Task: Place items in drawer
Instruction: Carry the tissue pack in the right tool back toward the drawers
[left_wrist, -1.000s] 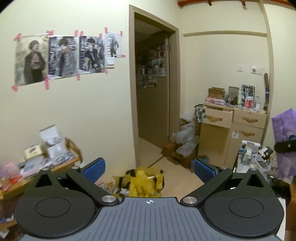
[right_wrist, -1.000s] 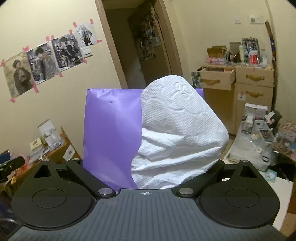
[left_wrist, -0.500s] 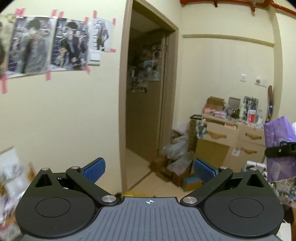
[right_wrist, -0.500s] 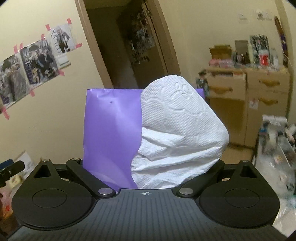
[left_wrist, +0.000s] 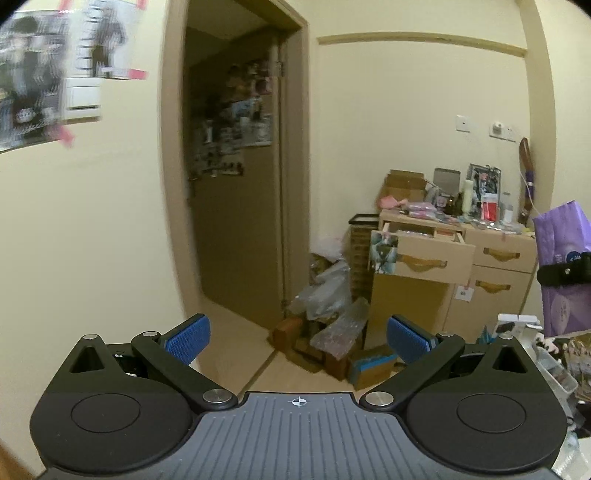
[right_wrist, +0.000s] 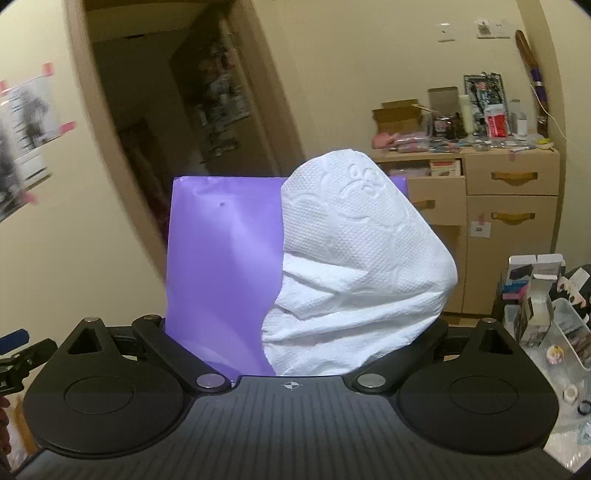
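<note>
Carry the purple tissue pack (right_wrist: 221, 266) level toward the open drawer (left_wrist: 428, 254) of the cabinet (left_wrist: 491, 280) across the room, and keep its loose white tissue (right_wrist: 354, 266) clear of the drawer front on entry. The right gripper (right_wrist: 295, 332) clamps the pack at its base, tissue side rightward. The left gripper (left_wrist: 298, 338) stands wide apart, empty, touching nothing, free to steady the drawer.

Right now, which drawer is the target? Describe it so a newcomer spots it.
Find the beige dresser right of the doorway. The open drawer is its top-left one, the only one pulled out, with a picture card on its front's left edge.
</note>
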